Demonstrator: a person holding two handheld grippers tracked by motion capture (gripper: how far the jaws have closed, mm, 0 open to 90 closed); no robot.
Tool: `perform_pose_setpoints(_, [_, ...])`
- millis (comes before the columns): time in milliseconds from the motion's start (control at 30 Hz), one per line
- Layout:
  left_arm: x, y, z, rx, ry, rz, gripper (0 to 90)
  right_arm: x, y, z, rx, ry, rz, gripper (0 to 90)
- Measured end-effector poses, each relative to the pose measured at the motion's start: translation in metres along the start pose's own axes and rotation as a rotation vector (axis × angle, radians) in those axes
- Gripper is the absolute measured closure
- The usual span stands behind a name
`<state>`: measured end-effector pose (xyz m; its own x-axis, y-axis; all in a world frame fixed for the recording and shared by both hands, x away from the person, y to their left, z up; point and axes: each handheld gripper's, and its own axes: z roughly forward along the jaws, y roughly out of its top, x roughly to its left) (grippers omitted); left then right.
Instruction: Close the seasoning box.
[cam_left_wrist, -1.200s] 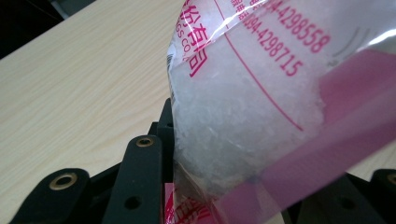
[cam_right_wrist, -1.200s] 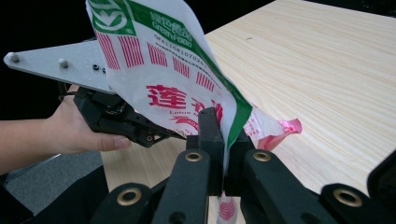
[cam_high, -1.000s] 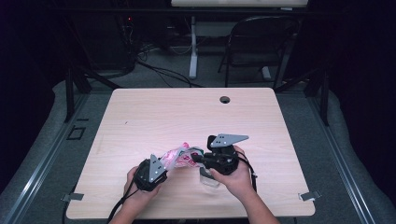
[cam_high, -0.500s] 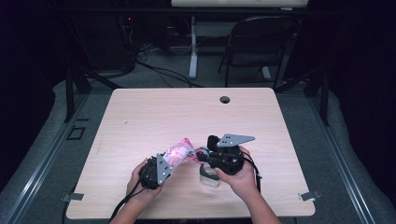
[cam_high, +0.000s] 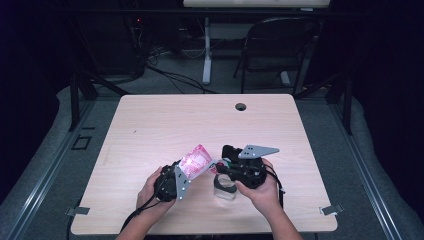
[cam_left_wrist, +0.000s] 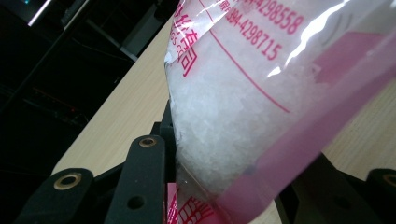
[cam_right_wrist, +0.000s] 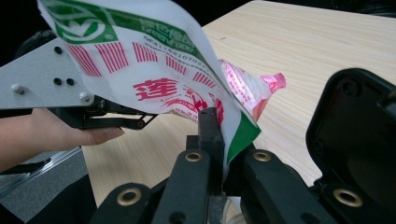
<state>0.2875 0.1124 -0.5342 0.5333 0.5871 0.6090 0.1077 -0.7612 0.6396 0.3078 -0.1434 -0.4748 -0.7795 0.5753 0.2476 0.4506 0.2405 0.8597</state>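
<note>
Pale Wood Counter in a Dark Room, a Bag Held Between Two Grippers

Dark surroundings ring a light wood-grain counter (cam_high: 150, 125) with rounded corners and a round cable hole (cam_high: 241, 106) near its far edge. Most of the top lies bare. Beyond the far edge stand a black folding chair (cam_high: 280, 45) and a white post (cam_high: 206, 50), with cables (cam_high: 170, 75) trailing over grey carpet (cam_high: 60, 130). Metal rails run along the floor on both sides of the counter, and small brackets show at its near corners.

Near the front edge, the person's two hands meet. The left gripper (cam_high: 172, 182) and the right gripper (cam_high: 235, 167) hold a pink-and-white printed plastic bag (cam_high: 196, 161) between them, lifted off the wood. In the left gripper view the bag (cam_left_wrist: 261, 93) is clear where white crystals show through, with red print on it, and the left jaws are clenched on its lower part. In the right gripper view the jaws are closed together on a green-edged corner of the bag (cam_right_wrist: 154, 70), and the person's left hand (cam_right_wrist: 51, 133) shows beyond, under the grey plate of the other gripper. A small clear container (cam_high: 225, 187) sits on the counter just under the right gripper, beside the right hand (cam_high: 260, 192).
</note>
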Motion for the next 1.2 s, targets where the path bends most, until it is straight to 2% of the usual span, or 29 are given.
perform_pose_setpoints(233, [-0.0027, 0.0022, 0.0002, -0.002, 0.027, 0.04, 66.2, -0.001, -0.0035, -0.0017, 0.01, -0.01, 0.006, 90.0])
perform_pose_setpoints(333, [-0.0039, 0.0028, 0.0002, -0.004, 0.05, 0.064, 66.3, -0.0013, -0.0051, -0.0017, 0.014, -0.012, 0.011, 90.0])
perform_pose_setpoints(467, [-0.0044, 0.0037, 0.0003, -0.002, 0.059, 0.072, 66.4, -0.0017, -0.0065, -0.0014, 0.018, -0.013, 0.013, 90.0])
perform_pose_setpoints(500, [-0.0042, 0.0044, 0.0004, 0.002, 0.064, 0.085, 66.4, -0.0024, -0.0073, -0.0015, 0.031, -0.017, 0.011, 90.0])
perform_pose_setpoints(833, [-0.0043, 0.0051, 0.0014, 0.001, 0.077, 0.104, 66.8, -0.004, -0.0099, -0.0006, 0.044, -0.021, 0.019, 89.8])
perform_pose_setpoints(1033, [-0.0011, 0.0026, 0.0012, 0.0, 0.074, 0.095, 67.1, -0.0046, -0.0096, -0.0007, 0.061, -0.02, 0.018, 83.1])
perform_pose_setpoints(1200, [-0.0014, 0.0016, 0.0017, 0.008, 0.072, 0.107, 67.1, -0.0043, -0.0098, -0.0024, 0.058, -0.02, 0.028, 82.7])
